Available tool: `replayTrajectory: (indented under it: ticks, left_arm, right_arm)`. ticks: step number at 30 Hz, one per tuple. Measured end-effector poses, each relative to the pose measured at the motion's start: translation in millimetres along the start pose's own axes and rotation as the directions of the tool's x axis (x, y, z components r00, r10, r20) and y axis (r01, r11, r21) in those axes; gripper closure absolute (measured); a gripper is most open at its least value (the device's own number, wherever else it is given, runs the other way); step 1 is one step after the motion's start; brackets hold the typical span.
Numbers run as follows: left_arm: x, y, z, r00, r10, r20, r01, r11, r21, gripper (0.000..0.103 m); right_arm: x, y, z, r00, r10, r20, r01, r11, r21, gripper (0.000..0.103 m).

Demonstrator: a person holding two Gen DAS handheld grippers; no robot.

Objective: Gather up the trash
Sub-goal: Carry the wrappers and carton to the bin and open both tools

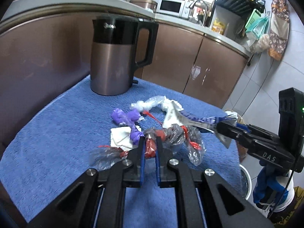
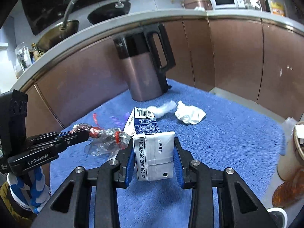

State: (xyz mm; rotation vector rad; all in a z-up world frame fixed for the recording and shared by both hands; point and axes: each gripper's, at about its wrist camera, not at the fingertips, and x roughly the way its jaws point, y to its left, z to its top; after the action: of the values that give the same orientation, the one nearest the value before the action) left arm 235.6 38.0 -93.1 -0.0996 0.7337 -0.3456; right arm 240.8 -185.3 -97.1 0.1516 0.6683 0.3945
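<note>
My left gripper (image 1: 150, 142) is shut on a clear plastic wrapper with red ties (image 1: 171, 134), held just above the blue towel (image 1: 57, 133); it also shows in the right wrist view (image 2: 108, 138). My right gripper (image 2: 153, 144) is shut on a flattened white and blue milk carton (image 2: 153, 155), which shows in the left wrist view (image 1: 190, 119) too. Purple plastic scrap (image 1: 127, 117), a white paper piece (image 1: 119, 136), a crumpled tissue (image 2: 190, 114) and a cotton wad (image 2: 163, 108) lie on the towel.
A brown and black electric kettle (image 1: 115, 57) stands at the towel's far edge, against brown cabinet fronts (image 1: 209, 60). A white bin (image 1: 245, 180) sits on the floor to the right. A tall cup (image 2: 290, 152) stands by the towel's right edge.
</note>
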Motion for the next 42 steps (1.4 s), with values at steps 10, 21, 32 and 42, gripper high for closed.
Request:
replayTrajectory:
  ticks: [10,21,32,42]
  left_arm:
    - [-81.9,6.2,-2.9,0.995,0.019,0.100,-0.015,0.999,-0.043,0.095]
    - [-131.1,-53.0,5.7,0.983,-0.053,0.178,0.043,0.997,0.062,0.095]
    - [-71.0,-181.3,-10.5,0.972,-0.232,0.031,0.217,0.944,0.249,0.095]
    - [15.7,-310.4,-57.5,0.943,-0.276,-0.187,0.330,0.852,0.407,0.095]
  right_arm:
    - [-88.4,14.7,-5.0,0.993,-0.020,0.117,0.019,1.000,0.015,0.067]
    - [-212.7,-11.1,-29.5,0.949,-0.138,0.283,0.117,0.989,0.088,0.067]
    - [-295.5,-89.0,-103.0,0.825,-0.521,0.218,0.461,0.844,0.274,0.067]
    - [-277.8,-173.5,-179.3,0.752,-0.659,-0.018,0.614,0.689,0.385,0.067]
